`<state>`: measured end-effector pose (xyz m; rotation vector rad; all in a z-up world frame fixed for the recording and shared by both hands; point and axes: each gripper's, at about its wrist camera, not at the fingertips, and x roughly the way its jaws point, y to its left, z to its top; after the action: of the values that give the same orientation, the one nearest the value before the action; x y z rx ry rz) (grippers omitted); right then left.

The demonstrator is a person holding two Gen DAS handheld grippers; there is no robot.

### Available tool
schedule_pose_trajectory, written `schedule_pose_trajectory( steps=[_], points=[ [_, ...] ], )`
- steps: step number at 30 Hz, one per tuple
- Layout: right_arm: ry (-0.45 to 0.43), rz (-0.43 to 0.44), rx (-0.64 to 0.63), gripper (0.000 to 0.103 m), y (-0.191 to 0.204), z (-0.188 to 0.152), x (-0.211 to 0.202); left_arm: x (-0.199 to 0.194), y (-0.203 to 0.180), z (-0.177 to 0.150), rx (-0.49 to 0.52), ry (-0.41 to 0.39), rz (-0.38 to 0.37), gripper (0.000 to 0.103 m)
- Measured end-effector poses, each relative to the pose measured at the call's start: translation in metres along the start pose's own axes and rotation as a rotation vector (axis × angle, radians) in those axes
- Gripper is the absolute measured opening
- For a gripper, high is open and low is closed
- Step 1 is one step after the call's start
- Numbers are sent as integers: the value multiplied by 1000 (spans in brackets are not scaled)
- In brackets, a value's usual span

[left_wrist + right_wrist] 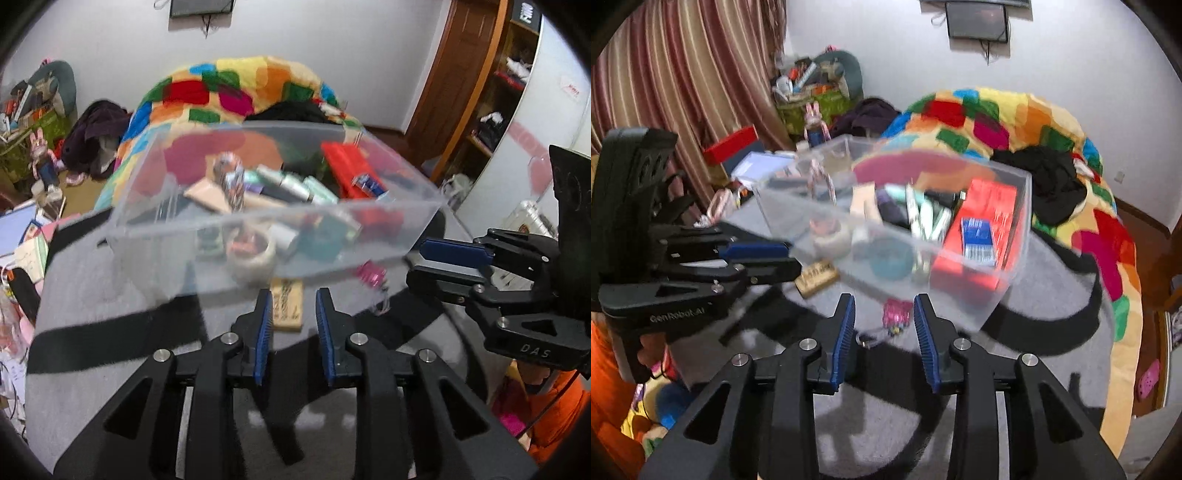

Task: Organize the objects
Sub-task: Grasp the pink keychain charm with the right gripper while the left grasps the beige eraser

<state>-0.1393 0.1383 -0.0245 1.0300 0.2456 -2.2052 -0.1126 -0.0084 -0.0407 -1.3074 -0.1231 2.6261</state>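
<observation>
Left wrist view: my left gripper [293, 299] stands released, empty. The clear bin [258, 229] lies just ahead on the grey bedspread [110, 295], long axis crosswise, already loaded. The wooden tag [287, 308] lies between the fingers' line — nearer this hand, I judge. The right gripper [424, 264] sits beside the bin's right end; grip state undeterminable here.

Right wrist view: right gripper [884, 306] released, the pink keychain [895, 314] directly ahead, near the bin's front wall.

Both wrist views closely face the clear bin [258, 221].
</observation>
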Motion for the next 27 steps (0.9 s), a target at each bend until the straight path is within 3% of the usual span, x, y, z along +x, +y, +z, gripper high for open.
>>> schedule_pose_trajectory(
  steps=[4, 10, 11, 12, 14, 16, 22, 27],
  points=[
    [70, -2, -1, 30, -1, -3, 21, 12, 3, -4, -5, 52, -15, 43],
    [143, -45, 6, 30, -5, -2, 46, 23, -1, 3, 23, 73, 3, 43],
    [139, -52, 8, 30, -5, -2, 48, 25, -2, 3, 27, 70, 5, 42],
    [139, -55, 5, 30, -4, -2, 48, 26, -3, 2, 31, 72, 6, 33],
    [135, -66, -1, 30, -3, -2, 48, 28, -7, -1, 53, 73, 27, 25],
    [128, -75, -9, 18, -1, -3, 47, 27, -10, -3, 66, 63, 41, 25],
    [98, -75, -1, 19, 0, -5, 39, 19, -14, -12, 76, 34, 61, 25],
    [59, -48, 19, 19, 2, -6, 25, 8, -12, -20, 53, 8, 8, 24]
  ],
)
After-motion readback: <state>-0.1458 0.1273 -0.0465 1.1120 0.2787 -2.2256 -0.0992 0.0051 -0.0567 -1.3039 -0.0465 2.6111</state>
